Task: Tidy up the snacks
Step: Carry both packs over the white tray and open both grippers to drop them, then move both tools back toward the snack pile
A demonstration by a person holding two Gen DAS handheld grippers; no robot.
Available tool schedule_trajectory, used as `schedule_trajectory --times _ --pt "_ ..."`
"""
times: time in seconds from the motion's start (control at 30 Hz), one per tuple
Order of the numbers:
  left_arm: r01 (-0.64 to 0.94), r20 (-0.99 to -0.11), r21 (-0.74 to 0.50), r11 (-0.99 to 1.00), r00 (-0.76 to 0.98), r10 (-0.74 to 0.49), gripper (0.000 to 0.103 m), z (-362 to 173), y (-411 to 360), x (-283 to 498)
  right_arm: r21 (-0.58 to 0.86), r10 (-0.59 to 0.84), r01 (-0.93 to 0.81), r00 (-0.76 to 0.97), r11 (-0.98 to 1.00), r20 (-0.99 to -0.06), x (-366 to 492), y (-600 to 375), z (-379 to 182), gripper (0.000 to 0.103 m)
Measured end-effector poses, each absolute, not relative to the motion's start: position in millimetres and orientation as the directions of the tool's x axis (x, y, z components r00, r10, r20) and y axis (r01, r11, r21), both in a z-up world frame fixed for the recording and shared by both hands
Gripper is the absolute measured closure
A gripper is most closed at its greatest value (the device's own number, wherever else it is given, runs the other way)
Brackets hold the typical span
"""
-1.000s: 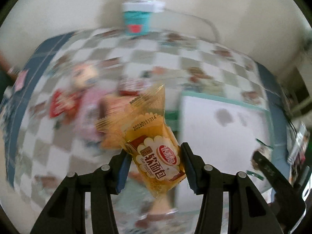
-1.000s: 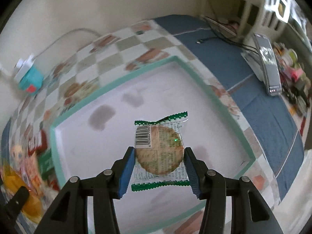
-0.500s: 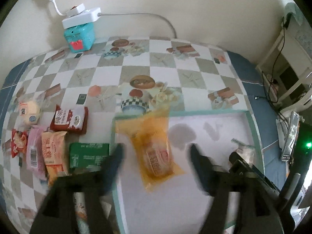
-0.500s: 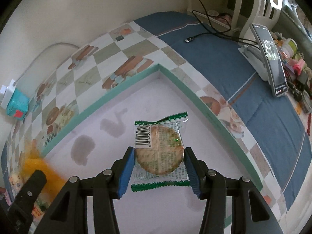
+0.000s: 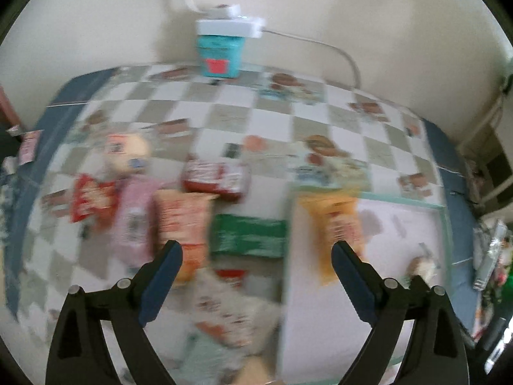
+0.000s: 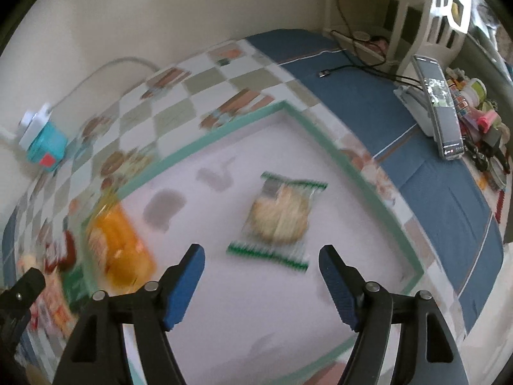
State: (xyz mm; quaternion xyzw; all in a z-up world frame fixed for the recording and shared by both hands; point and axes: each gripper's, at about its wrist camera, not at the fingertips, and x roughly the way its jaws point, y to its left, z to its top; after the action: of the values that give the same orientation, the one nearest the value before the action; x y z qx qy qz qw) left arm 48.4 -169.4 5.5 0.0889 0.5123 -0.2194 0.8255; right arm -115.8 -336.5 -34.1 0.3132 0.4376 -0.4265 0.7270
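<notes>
L gripper (image 5: 256, 256): jaws spread wide, nothing held; it is aimed at the unsorted pile on the checkered tablecloth (image 5: 272, 122). R gripper (image 6: 261, 261): jaws likewise spread, empty, poised over the white tray (image 6: 320, 330) w/ the green rim.

Done so far, as judged: two snacks are laid in the tray. The round cracker pack (image 6: 279, 218) is lying flat near the tray's middle, just ahead of the R jaws. The orange bread pack (image 6: 120, 250) is set at the tray's left edge, well apart from the cracker.

Left to do: green pack (image 5: 248, 235), dark red pack (image 5: 214, 178), orange-red pack (image 5: 182, 218), pink pack (image 5: 134, 218), plus others too blurred to be named, approx. half a dozen or more. Task is judged to be at an early stage.
</notes>
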Motion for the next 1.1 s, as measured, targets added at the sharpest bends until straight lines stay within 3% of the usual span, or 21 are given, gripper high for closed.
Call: schedule_trajectory --times 0.17,0.37,0.7,1.1 --pt "0.373 -0.9 0.004 0.928 0.406 -0.16 0.009 0 -126 52 0.067 -0.35 0.857 0.278 0.51 -0.894 -106 -296 -24 0.026" --pt "0.263 -0.947 0.038 0.964 0.316 -0.049 0.009 -28 -77 58 0.039 -0.336 0.799 0.297 0.601 -0.894 -96 -245 -20 0.026" --pt "0.225 -0.965 0.019 0.974 0.26 -0.041 0.009 -49 -29 40 0.082 -0.253 0.746 0.324 0.661 -0.912 -110 -199 -25 0.026" --pt "0.293 -0.982 -0.037 0.955 0.166 -0.089 0.009 -65 -37 30 0.079 -0.182 0.728 0.272 0.681 -0.945 -105 -193 -40 0.025"
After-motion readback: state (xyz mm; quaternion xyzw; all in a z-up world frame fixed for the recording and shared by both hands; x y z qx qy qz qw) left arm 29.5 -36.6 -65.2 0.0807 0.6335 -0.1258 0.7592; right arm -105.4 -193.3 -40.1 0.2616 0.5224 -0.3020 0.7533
